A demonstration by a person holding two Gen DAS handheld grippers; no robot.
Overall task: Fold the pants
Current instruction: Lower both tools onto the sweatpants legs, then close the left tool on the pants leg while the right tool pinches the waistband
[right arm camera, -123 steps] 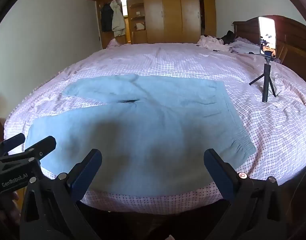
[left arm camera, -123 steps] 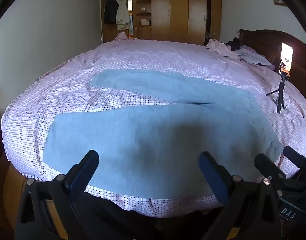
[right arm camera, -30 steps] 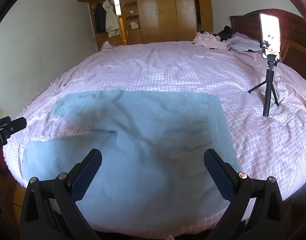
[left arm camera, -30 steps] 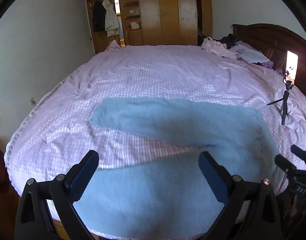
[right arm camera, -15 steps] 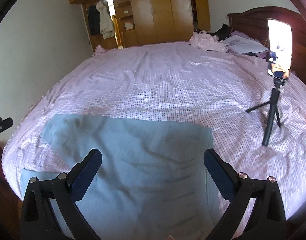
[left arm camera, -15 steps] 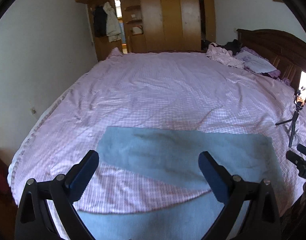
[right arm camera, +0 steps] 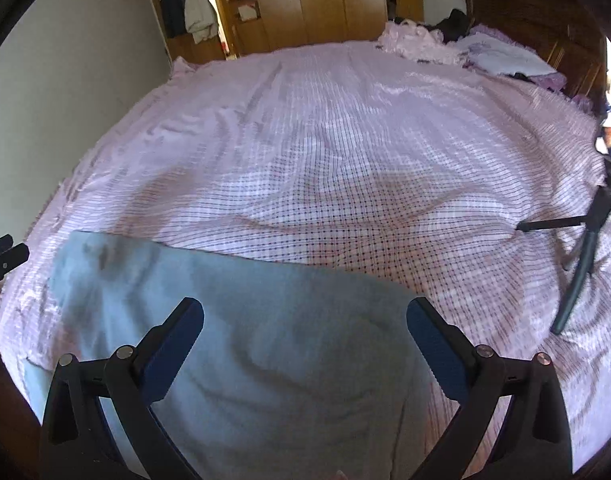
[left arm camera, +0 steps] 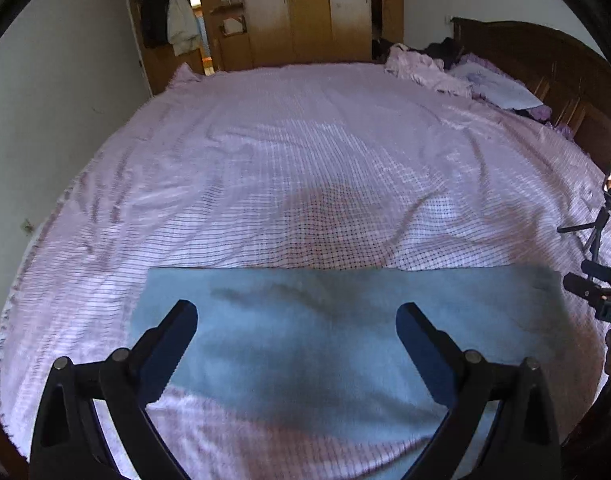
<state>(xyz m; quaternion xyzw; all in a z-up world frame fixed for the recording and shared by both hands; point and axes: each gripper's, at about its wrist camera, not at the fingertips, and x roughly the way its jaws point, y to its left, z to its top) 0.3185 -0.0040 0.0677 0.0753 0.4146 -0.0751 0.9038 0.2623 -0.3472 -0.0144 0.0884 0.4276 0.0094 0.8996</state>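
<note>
Light blue pants [left arm camera: 305, 332] lie flat on the pink checked bed [left arm camera: 305, 160], legs spread apart. In the left wrist view my left gripper [left arm camera: 297, 314] is open and empty, hovering over the far leg. In the right wrist view the pants [right arm camera: 265, 320] show their waist end; my right gripper [right arm camera: 305, 312] is open and empty above it. The right gripper's tip also shows at the right edge of the left wrist view [left arm camera: 593, 284], and the left gripper's tip at the left edge of the right wrist view [right arm camera: 5, 256].
A phone on a black tripod [right arm camera: 585, 240] stands on the bed at the right. Crumpled clothes and pillows [left arm camera: 465, 76] lie by the dark wooden headboard [left arm camera: 545, 60]. A wooden wardrobe [left arm camera: 305, 12] stands beyond the bed.
Both grippers have moved forward over the bed, so the pants now sit lower and closer in both views. Both stay open and empty.
</note>
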